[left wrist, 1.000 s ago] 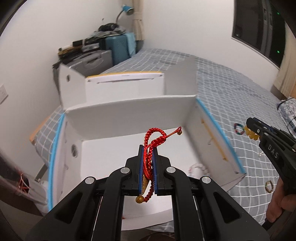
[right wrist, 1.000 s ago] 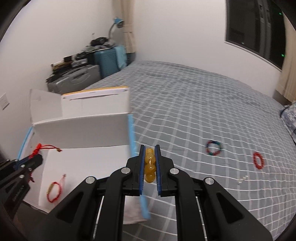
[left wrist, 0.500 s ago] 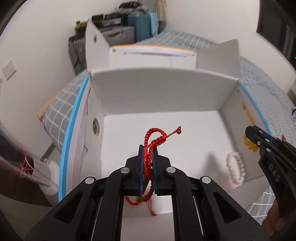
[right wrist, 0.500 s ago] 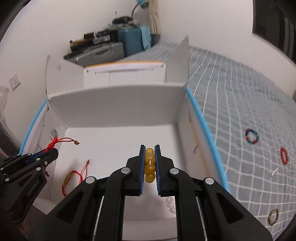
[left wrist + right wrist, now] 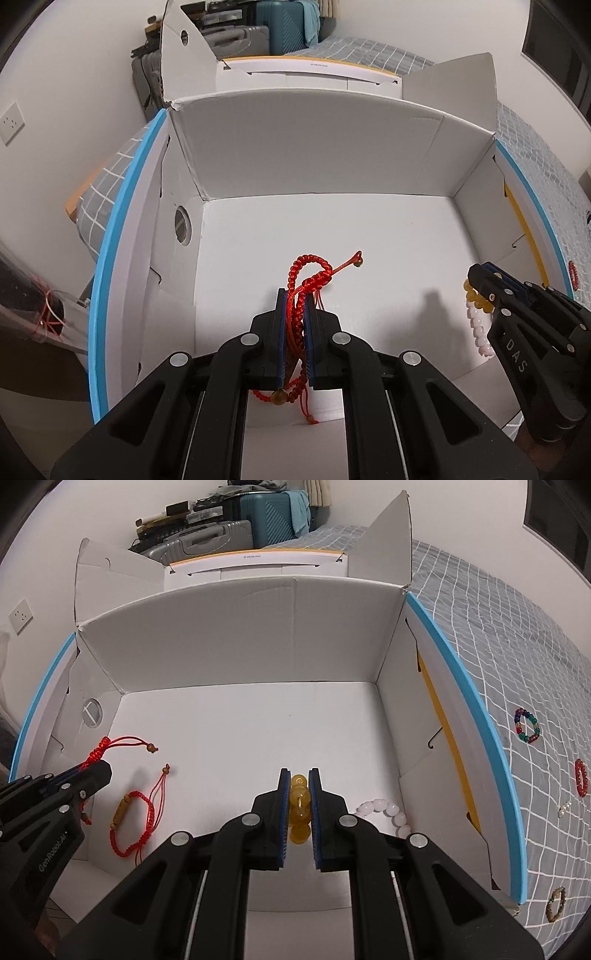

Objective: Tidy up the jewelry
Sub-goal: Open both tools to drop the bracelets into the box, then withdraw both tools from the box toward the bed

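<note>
My left gripper [image 5: 295, 295] is shut on a red braided cord bracelet [image 5: 308, 271] and holds it over the floor of the open white cardboard box [image 5: 306, 147]. My right gripper [image 5: 299, 775] is shut on a yellow bead bracelet [image 5: 298, 812] over the box's right half; it shows in the left wrist view [image 5: 476, 277]. Inside the box lie a second red cord bracelet [image 5: 131, 821] at the left and a pale pink bead bracelet [image 5: 388, 812] at the right. The left gripper shows in the right wrist view [image 5: 96, 770].
The box [image 5: 240, 635] stands on a grey checked bed [image 5: 517, 646]. On the bed right of the box lie a multicoloured bead bracelet [image 5: 527, 725], a red bead bracelet [image 5: 580, 777], a brown bead bracelet [image 5: 556, 904] and a small pale piece [image 5: 565, 806]. Suitcases [image 5: 229, 535] stand behind.
Both grippers have moved forward and down into the box with their bracelets still held. The right gripper came from over the bed to over the box floor.
</note>
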The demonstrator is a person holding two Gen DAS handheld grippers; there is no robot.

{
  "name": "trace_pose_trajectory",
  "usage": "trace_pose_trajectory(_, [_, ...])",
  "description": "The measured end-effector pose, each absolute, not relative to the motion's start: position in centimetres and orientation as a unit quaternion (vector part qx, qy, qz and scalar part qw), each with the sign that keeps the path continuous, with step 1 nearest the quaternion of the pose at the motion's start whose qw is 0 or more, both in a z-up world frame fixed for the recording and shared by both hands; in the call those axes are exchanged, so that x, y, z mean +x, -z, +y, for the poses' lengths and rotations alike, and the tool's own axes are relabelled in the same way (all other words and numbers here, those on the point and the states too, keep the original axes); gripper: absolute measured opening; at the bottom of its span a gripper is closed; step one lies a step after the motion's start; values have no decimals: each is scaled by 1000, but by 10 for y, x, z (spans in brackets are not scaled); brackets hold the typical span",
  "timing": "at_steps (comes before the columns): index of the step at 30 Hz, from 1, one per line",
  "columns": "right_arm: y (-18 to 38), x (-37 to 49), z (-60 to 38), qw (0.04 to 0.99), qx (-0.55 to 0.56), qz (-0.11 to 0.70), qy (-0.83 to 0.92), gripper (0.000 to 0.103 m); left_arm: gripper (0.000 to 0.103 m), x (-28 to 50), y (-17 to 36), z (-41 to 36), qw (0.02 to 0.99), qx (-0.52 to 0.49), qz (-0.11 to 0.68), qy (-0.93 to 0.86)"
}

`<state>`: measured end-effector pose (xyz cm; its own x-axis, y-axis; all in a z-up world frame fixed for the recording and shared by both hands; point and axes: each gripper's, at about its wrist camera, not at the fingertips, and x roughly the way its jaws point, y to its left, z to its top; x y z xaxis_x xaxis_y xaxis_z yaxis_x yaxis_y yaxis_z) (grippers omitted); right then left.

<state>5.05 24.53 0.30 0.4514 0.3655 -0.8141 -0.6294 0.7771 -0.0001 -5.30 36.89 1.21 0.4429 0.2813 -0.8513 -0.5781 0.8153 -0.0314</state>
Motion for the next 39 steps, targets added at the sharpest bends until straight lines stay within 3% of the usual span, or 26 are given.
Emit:
trace_pose_trajectory(9, [-5,50,244,837,-149,433,-300,12,12,-51,-15,367,833,-157,461,-261])
trace_pose_trajectory(10, [-6,50,244,837,-150,432,-300,12,14,-51,-15,367,834,-156,461,-261])
trace_pose_trajectory(11, [-7,49,244,837,-151,432,-301,14,25,-52,-16,367,834,-154,460,-262])
trace_pose_trajectory(13, [-9,47,243,837,-150,430,-304,23,38,-55,-20,365,837,-153,453,-266])
trace_pose_trajectory(18, [-32,40,230,853,-135,402,-305,64,62,-63,-38,357,849,-133,426,-282])
trace_pose_trajectory(24, [-66,42,198,883,-116,360,-279,91,87,-67,-65,337,870,-119,389,-279])
trace_pose_trajectory(29, [-83,54,158,901,-104,341,-247,95,96,-59,-82,309,888,-108,367,-256])
trace_pose_trajectory(39, [-91,89,52,920,-86,339,-177,95,97,-19,-94,225,913,-78,353,-190])
